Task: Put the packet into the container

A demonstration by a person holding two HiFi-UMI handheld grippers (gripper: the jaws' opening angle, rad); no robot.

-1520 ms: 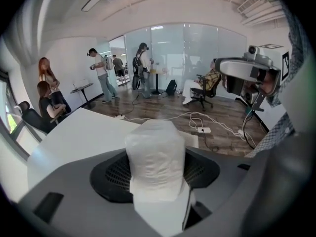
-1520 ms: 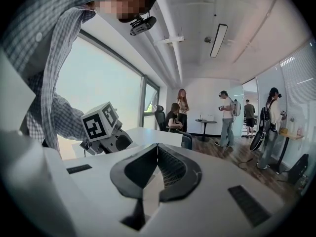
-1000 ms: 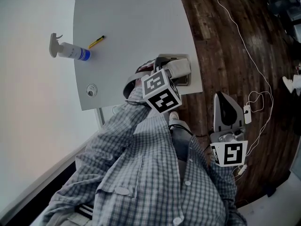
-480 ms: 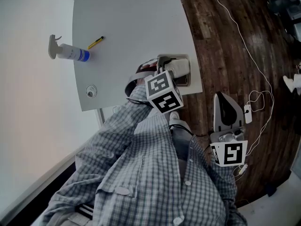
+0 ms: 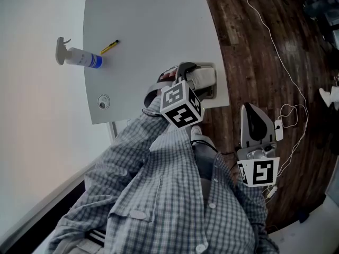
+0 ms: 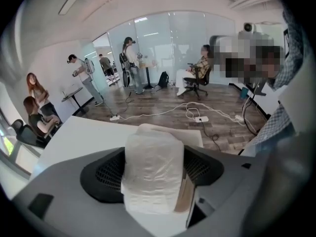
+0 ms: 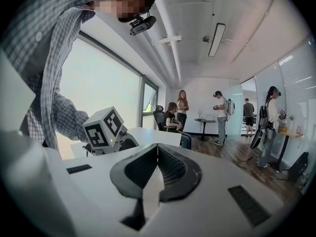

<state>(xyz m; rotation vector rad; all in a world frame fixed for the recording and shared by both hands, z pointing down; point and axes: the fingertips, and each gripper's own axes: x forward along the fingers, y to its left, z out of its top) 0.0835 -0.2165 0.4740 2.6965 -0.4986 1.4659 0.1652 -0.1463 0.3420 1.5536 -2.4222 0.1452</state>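
A white crinkled packet stands between the jaws of my left gripper. Its left side lies against the left pad. A gap with a brown container wall shows beside the right pad. These jaws have just been opening with the packet between them. In the head view the packet rests in the container at the table's near right edge, with the left gripper over it. My right gripper hangs over the wooden floor, apart from the table. It is shut and holds nothing.
On the white table lie a spray bottle, a yellow pen and a small round disc. A white cable runs across the floor to an adapter. Several people stand and sit in the room behind.
The left gripper's marker cube has shifted slightly and tilted. The packet stays at the container. The right gripper has not moved.
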